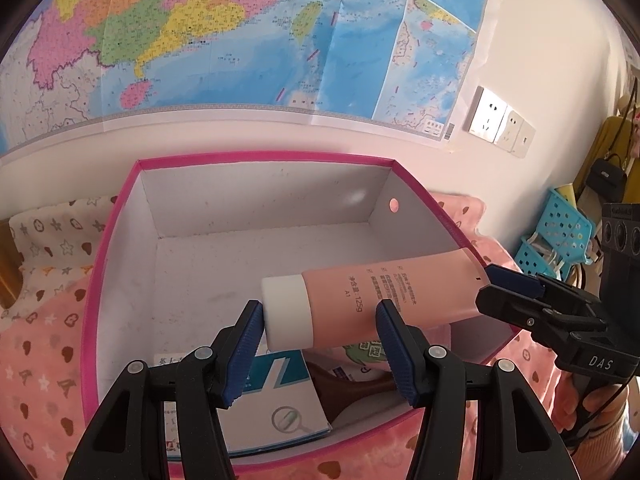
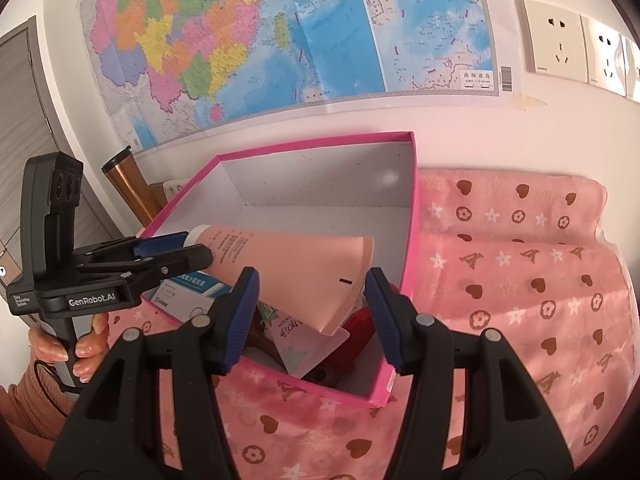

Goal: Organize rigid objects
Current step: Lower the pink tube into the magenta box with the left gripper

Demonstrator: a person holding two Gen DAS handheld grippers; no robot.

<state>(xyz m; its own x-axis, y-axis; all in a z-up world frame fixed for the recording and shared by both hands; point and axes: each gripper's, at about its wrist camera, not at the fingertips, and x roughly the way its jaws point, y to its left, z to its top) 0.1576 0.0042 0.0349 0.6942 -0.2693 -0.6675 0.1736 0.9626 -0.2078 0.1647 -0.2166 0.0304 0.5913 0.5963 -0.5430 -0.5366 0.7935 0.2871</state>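
Note:
A pink tube (image 1: 400,280) with a white cap (image 1: 286,312) hangs level over the open pink-rimmed box (image 1: 260,157). My left gripper (image 1: 320,312) is shut on its cap end, one pad against the cap and the other against the body. My right gripper (image 1: 486,284) comes in from the right and grips the flat crimped end. In the right wrist view the tube (image 2: 288,264) fans out between the pads of my right gripper (image 2: 308,280), while my left gripper (image 2: 198,246) holds the cap at the left, over the box (image 2: 312,143).
Inside the box lie a blue-and-white carton (image 1: 280,392), a green-printed sachet (image 2: 296,340), a brown item (image 1: 348,388) and something red (image 2: 360,320). A pink patterned blanket (image 2: 520,260) spreads under and around the box. A bronze flask (image 2: 124,184) stands left, a blue basket (image 1: 560,232) right.

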